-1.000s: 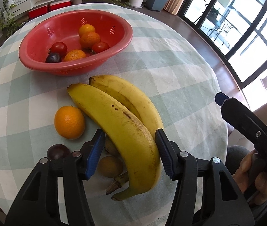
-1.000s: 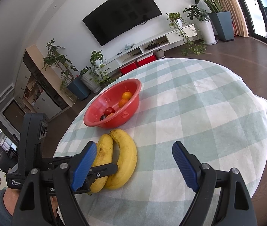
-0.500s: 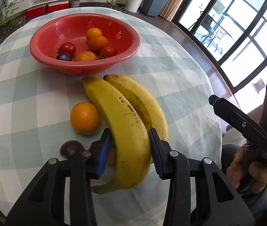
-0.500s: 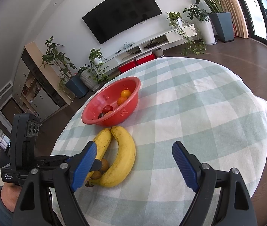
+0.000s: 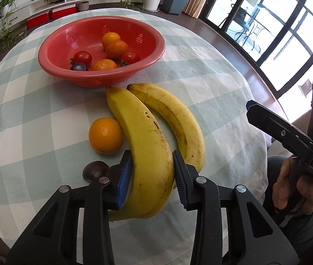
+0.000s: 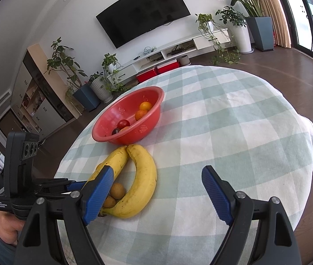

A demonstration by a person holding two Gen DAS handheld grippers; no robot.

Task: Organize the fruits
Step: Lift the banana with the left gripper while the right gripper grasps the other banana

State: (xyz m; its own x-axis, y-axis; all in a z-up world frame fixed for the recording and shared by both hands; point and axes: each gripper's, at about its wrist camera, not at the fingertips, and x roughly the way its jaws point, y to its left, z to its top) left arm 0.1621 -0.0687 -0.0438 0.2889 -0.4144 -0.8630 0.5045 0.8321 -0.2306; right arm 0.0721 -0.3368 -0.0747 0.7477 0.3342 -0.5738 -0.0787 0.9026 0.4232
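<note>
Bananas: two. Oranges: four. Tomatoes: two. Dark plums: two. Small brown fruits: two. Red bowl: one.

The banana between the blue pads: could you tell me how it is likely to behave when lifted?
The banana looks stiff, so it should hold its curve. The left hand-held gripper is closing near its stem end, so the long far end may sag or swivel. Its smooth peel could slip, and hard squeezing would probably bruise it.
</note>
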